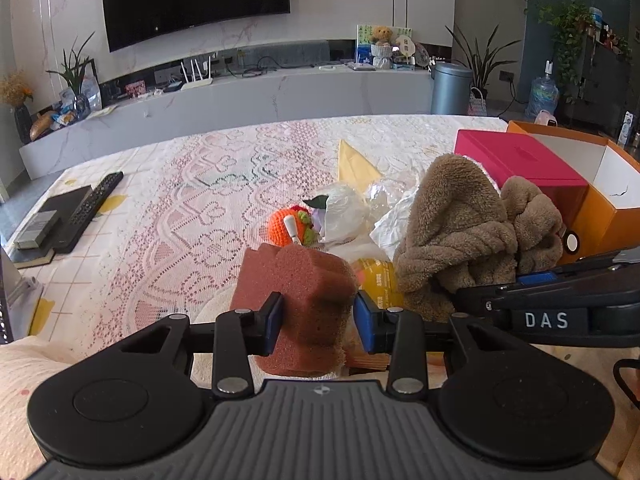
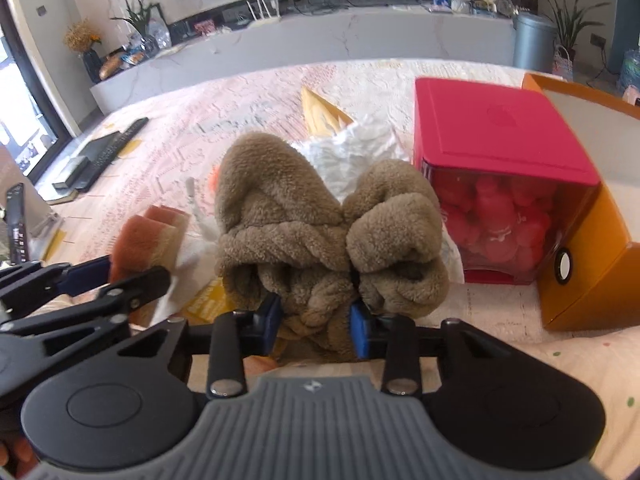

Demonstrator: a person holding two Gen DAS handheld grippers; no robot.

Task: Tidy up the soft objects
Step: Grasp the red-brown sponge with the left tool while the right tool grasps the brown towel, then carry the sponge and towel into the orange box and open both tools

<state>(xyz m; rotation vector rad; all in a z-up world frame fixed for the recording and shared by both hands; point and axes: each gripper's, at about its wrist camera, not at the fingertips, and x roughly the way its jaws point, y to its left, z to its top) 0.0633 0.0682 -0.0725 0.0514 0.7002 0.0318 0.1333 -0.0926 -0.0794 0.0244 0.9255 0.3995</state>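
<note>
while the left gripper pinches a brown sponge between its blue pads, the right gripper is clamped on a bunched brown fleece. both are held over the lace cloth, side by side. beyond lie an orange knit toy, white plastic, a red box and an orange box.

Bright daylight all round, window blown out white far left of the right gripper, soft shadows under the near things, strong fisheye bend at the edges, dark corners, distant shelf bowed, brown fleece slightly soft up close
</note>
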